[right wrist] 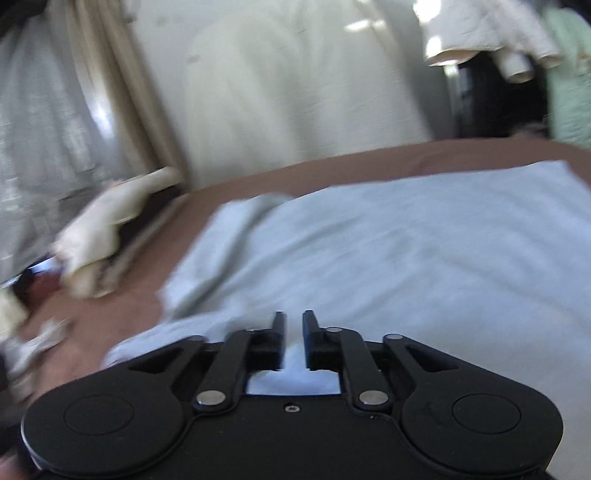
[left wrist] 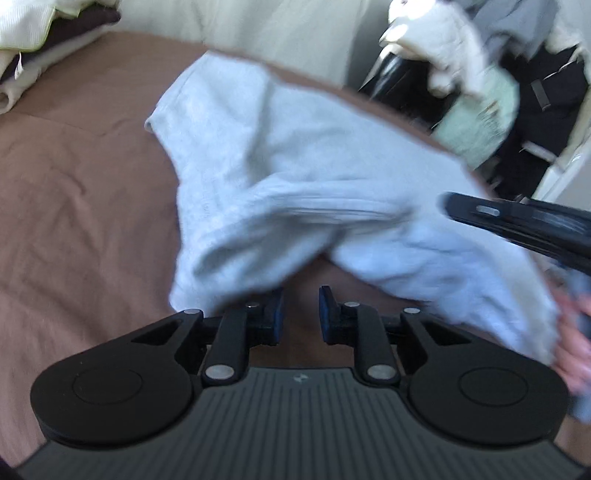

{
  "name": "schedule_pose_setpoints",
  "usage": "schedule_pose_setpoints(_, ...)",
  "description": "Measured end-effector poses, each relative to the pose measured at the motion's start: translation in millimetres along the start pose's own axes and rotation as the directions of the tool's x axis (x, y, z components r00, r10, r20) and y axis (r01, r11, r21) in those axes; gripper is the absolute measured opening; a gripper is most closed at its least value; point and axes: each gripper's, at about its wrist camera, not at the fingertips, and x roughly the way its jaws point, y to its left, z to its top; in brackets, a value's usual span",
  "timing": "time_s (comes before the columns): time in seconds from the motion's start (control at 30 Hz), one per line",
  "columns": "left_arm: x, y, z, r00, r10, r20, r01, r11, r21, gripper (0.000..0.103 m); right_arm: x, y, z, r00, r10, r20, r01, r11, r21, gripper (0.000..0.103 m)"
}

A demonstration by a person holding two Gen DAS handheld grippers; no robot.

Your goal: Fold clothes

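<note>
1. Closest to me, my left hand-held gripper [left wrist: 301,314] has its jaws a little apart with nothing between the pads, just brown bed showing through the gap. It sits right at the near edge of the pale blue garment [left wrist: 280,177], which I think puts it in place to catch that loose hem.

2. My right hand-held gripper [right wrist: 293,341] is also slightly parted. The blue cloth lies under and behind the fingers, but I can't see the pads pinching any of it, so I'd call it not gripping. It hovers low over the garment's near edge, probably so it can grab a corner for a fold.

3. In the left wrist view that same right hand-held gripper pokes in from the right side above the cloth, with my hand [left wrist: 574,332] on it at the frame edge. Everything is smeared with blur, so fine detail is a no-go.

4. The garment lies on the brown bed [left wrist: 74,177]. On the right side it's spread fairly flat; on the left it's bunched, with one flap lifted in a ridge. So the fold looks barely started to me.

5. Further back, a stack of folded clothes [left wrist: 40,48] sits at the far corner of the bed, my guess is that's the done pile, kept clear of the working space.

6. Beyond the bed, more clothes hanging [right wrist: 491,33] near the wall.
</note>
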Motion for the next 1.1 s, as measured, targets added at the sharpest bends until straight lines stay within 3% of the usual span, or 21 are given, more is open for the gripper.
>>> schedule_pose_setpoints(0.07,6,5,17,0.999,0.024,-0.029,-0.025,0.999,-0.047,0.011,-3,12,-5,0.997,0.058,-0.05,-0.061,0.997,-0.05,0.039)
schedule_pose_setpoints(0.2,3,-9,43,0.983,0.165,0.085,-0.175,0.976,0.129,0.011,-18,24,-19,0.99,0.063,-0.13,-0.08,0.988,-0.13,0.046)
schedule_pose_setpoints(0.27,6,-7,50,0.983,0.138,0.118,-0.156,0.975,0.161,0.01,-28,13,-30,0.982,0.078,-0.173,-0.093,0.993,-0.076,0.048)
schedule_pose_setpoints(0.43,13,3,67,0.986,0.048,0.159,-0.065,0.992,0.105,0.009,-41,-27,-65,0.967,0.056,-0.249,-0.051,0.998,0.026,0.051)
schedule_pose_setpoints(0.53,16,1,69,0.955,0.083,0.283,-0.122,0.985,0.125,0.009,-45,-44,-76,0.971,0.03,-0.238,-0.026,0.999,0.023,0.05)
schedule_pose_setpoints(0.6,17,3,68,0.932,0.143,0.332,-0.188,0.976,0.108,0.009,-46,-50,-74,0.977,0.029,-0.21,-0.024,0.999,0.026,0.05)
schedule_pose_setpoints(0.7,16,16,64,0.956,0.032,0.291,-0.049,0.997,0.052,0.009,-39,-52,-66,0.983,0.032,-0.182,-0.028,0.999,0.024,0.051)
schedule_pose_setpoints(0.77,13,17,59,0.963,-0.024,0.268,0.008,0.998,0.06,0.009,-30,-52,-62,0.984,0.034,-0.177,-0.031,0.999,0.018,0.05)
schedule_pose_setpoints(0.97,15,2,39,0.96,-0.227,0.166,0.199,0.965,0.171,0.014,-17,-57,-62,0.993,0.004,-0.115,0.003,0.998,0.063,0.053)
schedule_pose_setpoints(1.03,23,-3,34,0.964,-0.221,0.148,0.191,0.963,0.19,0.014,-22,-56,-63,0.996,0.028,-0.09,-0.024,0.999,0.045,0.04)
schedule_pose_setpoints(1.07,27,-4,31,0.966,-0.202,0.159,0.174,0.969,0.176,0.014,-25,-55,-61,0.996,0.047,-0.081,-0.046,0.999,0.021,0.007)
schedule_pose_setpoints(1.1,29,-3,29,0.965,-0.206,0.164,0.183,0.972,0.147,0.014,-28,-54,-58,0.995,0.073,-0.074,-0.073,0.997,-0.008,0.005)
